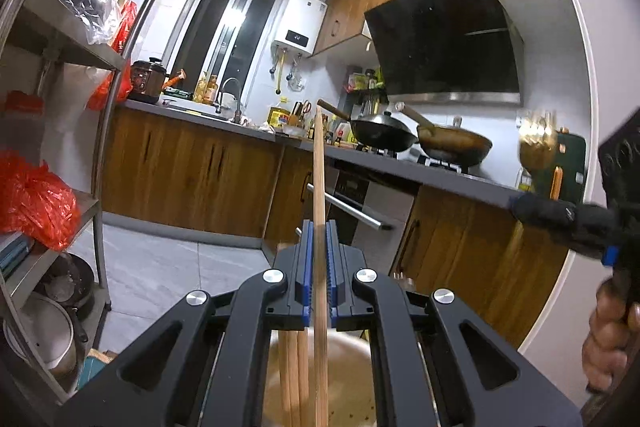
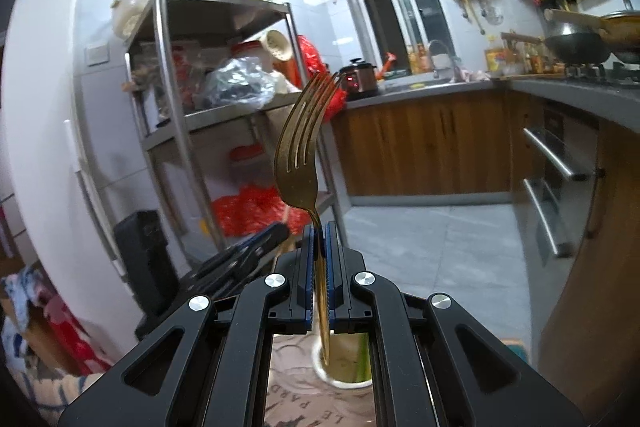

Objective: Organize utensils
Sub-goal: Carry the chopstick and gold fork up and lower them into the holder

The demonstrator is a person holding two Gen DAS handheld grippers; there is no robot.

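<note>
Left claw [image 1: 319, 247] grips one upright wooden chopstick [image 1: 319, 163]; right claw [image 2: 319, 247] grips an upright gold fork [image 2: 300, 147].

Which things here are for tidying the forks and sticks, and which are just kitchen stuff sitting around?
For the job:
left tool gripping a wooden chopstick
right tool gripping a gold fork
cup under the fork's handle

Just sitting around:
black wok
rice cooker
metal shelf rack

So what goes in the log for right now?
left gripper: shut on chopstick | right gripper: shut on fork | both raised
</note>
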